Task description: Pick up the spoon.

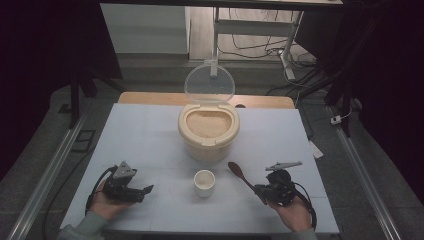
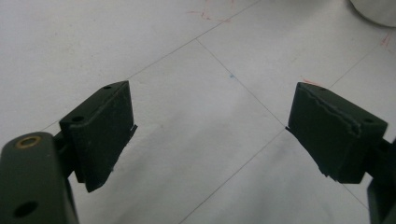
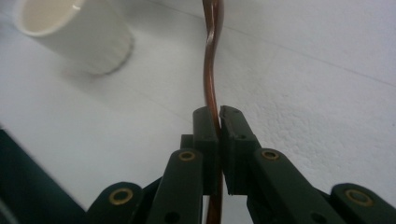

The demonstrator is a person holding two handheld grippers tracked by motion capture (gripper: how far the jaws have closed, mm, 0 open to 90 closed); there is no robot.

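Observation:
A brown wooden spoon [image 1: 239, 173] lies low over the white table [image 1: 150, 145], bowl end toward the back. My right gripper [image 1: 261, 191] is shut on its handle; in the right gripper view the handle [image 3: 211, 79] runs up from between the closed jaws of that gripper [image 3: 218, 116]. A small white cup [image 1: 204, 182] stands left of the spoon, also seen as the cup [image 3: 74, 32]. Behind it sits a cream rice container [image 1: 208, 131] full of grain, its clear lid [image 1: 209, 84] raised. My left gripper [image 1: 148, 189] rests open at the front left, open jaws [image 2: 210, 135] over bare table.
A wooden strip [image 1: 150, 98] borders the table's far edge. Metal rails [image 1: 55, 165] run along both sides on the floor. Cables and a table leg [image 1: 287, 55] lie beyond the far edge. A white rim [image 2: 376, 11] peeks in the left gripper view's top right corner.

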